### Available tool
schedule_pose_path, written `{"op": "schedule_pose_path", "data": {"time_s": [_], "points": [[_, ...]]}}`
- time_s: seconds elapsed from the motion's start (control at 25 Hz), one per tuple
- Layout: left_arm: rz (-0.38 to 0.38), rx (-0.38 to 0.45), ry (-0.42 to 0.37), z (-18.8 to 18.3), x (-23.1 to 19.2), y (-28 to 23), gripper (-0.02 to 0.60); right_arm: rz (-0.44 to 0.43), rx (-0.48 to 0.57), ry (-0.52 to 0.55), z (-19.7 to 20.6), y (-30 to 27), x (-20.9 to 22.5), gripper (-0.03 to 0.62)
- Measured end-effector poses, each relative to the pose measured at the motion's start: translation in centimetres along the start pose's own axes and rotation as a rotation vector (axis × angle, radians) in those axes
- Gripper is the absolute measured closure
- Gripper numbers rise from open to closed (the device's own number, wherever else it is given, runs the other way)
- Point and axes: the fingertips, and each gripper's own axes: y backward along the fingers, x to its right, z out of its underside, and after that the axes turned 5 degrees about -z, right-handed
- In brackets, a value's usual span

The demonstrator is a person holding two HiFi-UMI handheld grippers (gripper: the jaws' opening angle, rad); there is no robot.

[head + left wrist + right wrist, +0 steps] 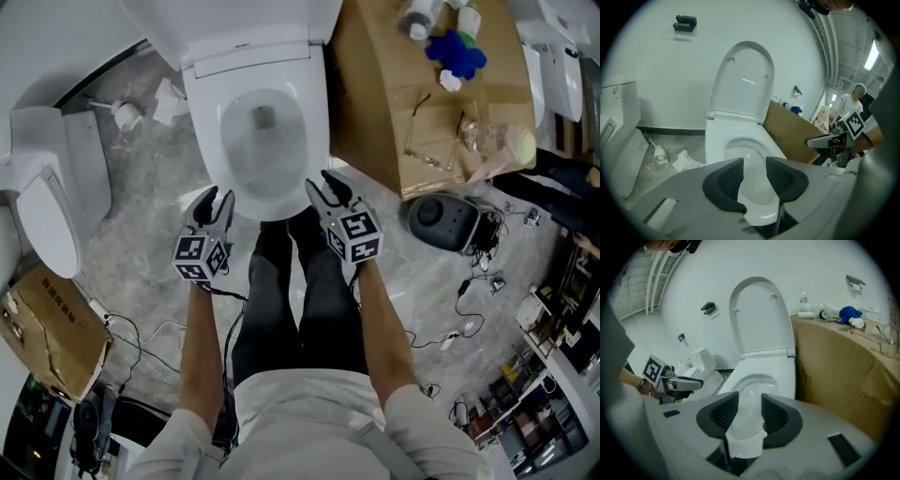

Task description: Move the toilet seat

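Note:
A white toilet (262,131) stands in front of me, its lid (743,84) raised upright against the wall. The seat ring (309,141) lies flat on the bowl. In the head view my left gripper (214,206) hovers just off the bowl's front left edge, and my right gripper (326,187) just off its front right edge. Both are open with nothing between their jaws. Only the bowl shows through the gap in the left gripper (754,164) view and the right gripper (750,399) view. Neither gripper touches the seat.
A tall cardboard box (422,103) stands right of the toilet, with a blue cloth (457,52) and bottles on top. A second toilet (42,202) sits at the left. A black round device (441,220) and cables lie on the floor at right. Paper scraps (169,98) lie at back left.

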Motion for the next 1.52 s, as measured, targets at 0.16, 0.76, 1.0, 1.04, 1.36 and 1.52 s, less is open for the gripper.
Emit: {"op": "schedule_pose_path", "data": {"time_s": [0.16, 0.76, 1.0, 1.04, 1.36, 1.52], "points": [[-0.037, -0.039, 0.037, 2.9, -1.6, -1.4, 0.419, 0.02, -0.038, -0.051, 3.1, -1.2, 1.8, 0.439], [-0.167, -0.096, 0.18, 9.8, -6.9, -4.9, 0.331, 0.079, -0.11, -0.207, 11.0, -4.8, 6.5, 0.378], [-0.14, -0.111, 0.199, 11.0, -7.0, -5.7, 0.331, 0.078, -0.112, -0.271, 12.4, -5.6, 7.6, 0.353], [-0.136, -0.113, 0.197, 11.1, -7.0, -5.8, 0.331, 0.076, -0.114, -0.278, 12.6, -5.7, 7.7, 0.353], [-0.131, -0.104, 0.223, 11.8, -7.0, -6.2, 0.364, 0.054, -0.089, -0.338, 13.2, -6.7, 7.7, 0.353], [-0.121, -0.089, 0.245, 11.7, -7.2, -6.0, 0.382, 0.045, -0.046, -0.399, 12.9, -6.5, 7.8, 0.359]]}}
